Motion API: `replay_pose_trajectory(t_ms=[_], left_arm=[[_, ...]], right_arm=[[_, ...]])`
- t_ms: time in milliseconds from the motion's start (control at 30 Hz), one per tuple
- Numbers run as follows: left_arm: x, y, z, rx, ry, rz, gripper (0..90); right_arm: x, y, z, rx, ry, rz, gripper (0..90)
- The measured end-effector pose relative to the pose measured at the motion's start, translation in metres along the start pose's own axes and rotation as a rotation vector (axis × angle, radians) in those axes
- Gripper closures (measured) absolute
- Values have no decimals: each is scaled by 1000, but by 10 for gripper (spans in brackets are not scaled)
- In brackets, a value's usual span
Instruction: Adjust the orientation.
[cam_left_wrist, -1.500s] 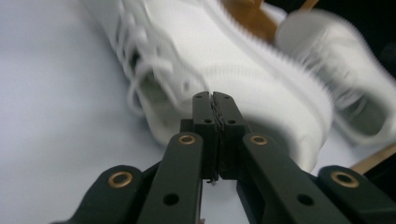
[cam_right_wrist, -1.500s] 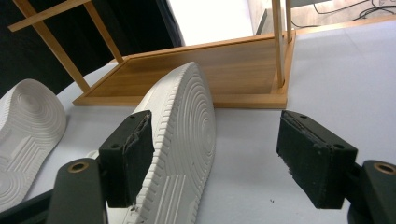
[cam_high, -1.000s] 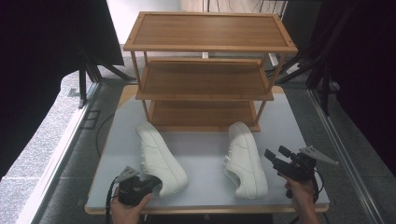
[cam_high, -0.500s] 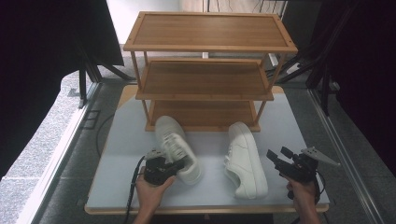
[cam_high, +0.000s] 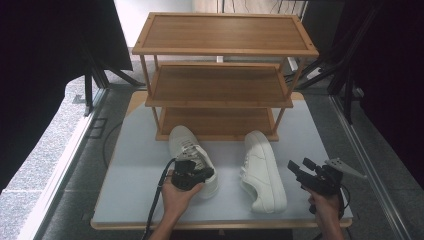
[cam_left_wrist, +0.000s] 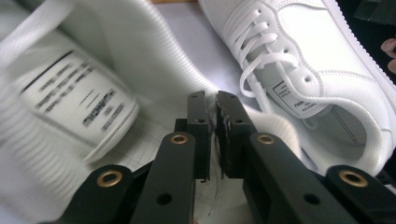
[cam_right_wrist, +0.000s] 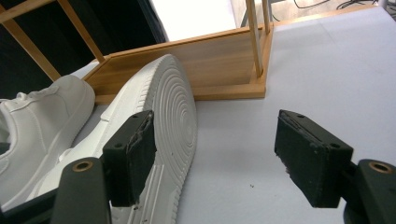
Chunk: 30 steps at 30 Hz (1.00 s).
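Two white sneakers lie on the grey table in front of a wooden rack. My left gripper (cam_high: 205, 172) (cam_left_wrist: 215, 100) is at the heel of the left shoe (cam_high: 189, 147) (cam_left_wrist: 116, 60), its jaws nearly together with the shoe's white collar edge pinched between them. They have just been opening a little. The right shoe (cam_high: 262, 170) (cam_left_wrist: 317, 70) (cam_right_wrist: 163, 107) lies beside it, sole turned toward my right gripper (cam_high: 298, 163) (cam_right_wrist: 219, 135). That gripper stands open, nothing between its pads, just right of this shoe.
The three-shelf wooden rack (cam_high: 220, 85) (cam_right_wrist: 187, 56) stands at the back of the table (cam_high: 135, 150), its bottom shelf just behind the shoes' toes. Dark stands and curtains flank the table. A cable trails from my left gripper over the front edge.
The left shoe has moved from the left front of the table toward the rack and the middle, turning, with my left gripper on it. The right gripper and right shoe have stayed put.
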<state>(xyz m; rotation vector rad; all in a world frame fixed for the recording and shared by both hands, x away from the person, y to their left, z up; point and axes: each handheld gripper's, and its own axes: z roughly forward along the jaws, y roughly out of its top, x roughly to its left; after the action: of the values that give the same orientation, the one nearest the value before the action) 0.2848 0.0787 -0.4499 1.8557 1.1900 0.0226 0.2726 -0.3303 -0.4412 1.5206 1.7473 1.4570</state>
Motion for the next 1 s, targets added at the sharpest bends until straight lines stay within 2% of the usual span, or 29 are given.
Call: replay_pose_trajectory(t_ms=[67,100,167,200,400,567,667,767,833,900,1000], left_arm=[[6,-3,-4,11,26,-15,843],[10,-4,-5,29,47,-10,852],[14,-8,-8,17,21,-14,899],[13,-9,-11,26,35,2,900],[16,-12,-17,54,44,19,900],[21,-19,-30,99,60,19,900],[29,-26,-40,121,70,12,900],[42,-35,-54,140,77,-10,900],[52,-41,-63,119,97,-30,900],[62,-43,-73,90,89,-56,898],[63,-42,-73,91,94,-48,893]], right_arm=[[0,0,0,3,-2,1,290],[0,-1,1,4,-4,4,291],[1,-1,1,7,-4,4,291],[2,-1,1,11,-4,0,291],[1,-1,0,16,-8,1,291],[-2,-1,-2,9,-14,14,292],[-5,-1,-4,5,-20,23,292],[-5,-1,-4,4,-22,23,293],[-4,-1,-4,5,-23,23,294],[-3,-1,-1,11,-24,22,294],[-1,-3,3,22,-22,16,294]])
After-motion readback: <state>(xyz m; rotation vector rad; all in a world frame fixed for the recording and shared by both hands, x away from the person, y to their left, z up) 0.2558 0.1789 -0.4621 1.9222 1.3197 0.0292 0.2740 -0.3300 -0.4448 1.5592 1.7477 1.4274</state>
